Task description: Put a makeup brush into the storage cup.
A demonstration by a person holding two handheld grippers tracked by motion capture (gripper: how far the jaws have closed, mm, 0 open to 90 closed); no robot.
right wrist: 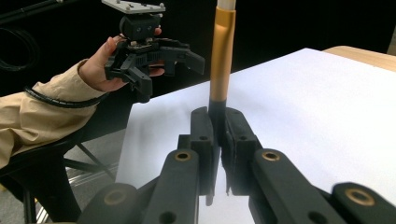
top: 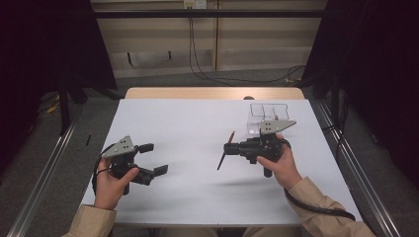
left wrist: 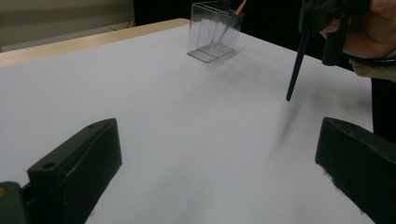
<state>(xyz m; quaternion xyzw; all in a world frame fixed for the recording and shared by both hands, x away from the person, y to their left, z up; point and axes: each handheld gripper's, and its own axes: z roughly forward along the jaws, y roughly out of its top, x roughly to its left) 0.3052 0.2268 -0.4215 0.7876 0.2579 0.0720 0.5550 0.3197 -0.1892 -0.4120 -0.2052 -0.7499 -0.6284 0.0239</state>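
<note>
Right gripper [top: 228, 147]: jaws closed on the paintbrush [top: 225, 150], pinching its dark handle just below the orange band.
Paintbrush position: held in the air above the white table [top: 188, 128], left of the clear organiser box [top: 268, 117], not touching the surface.
Long axis: in the high view it runs diagonally, orange end up toward the far side, dark tip down toward the person.
Tilt: in the left gripper view the dark tip [left wrist: 289, 97] points steeply down at the table.
Left gripper [top: 154, 159]: jaws wide apart, holding nothing, well apart from the brush.
</note>
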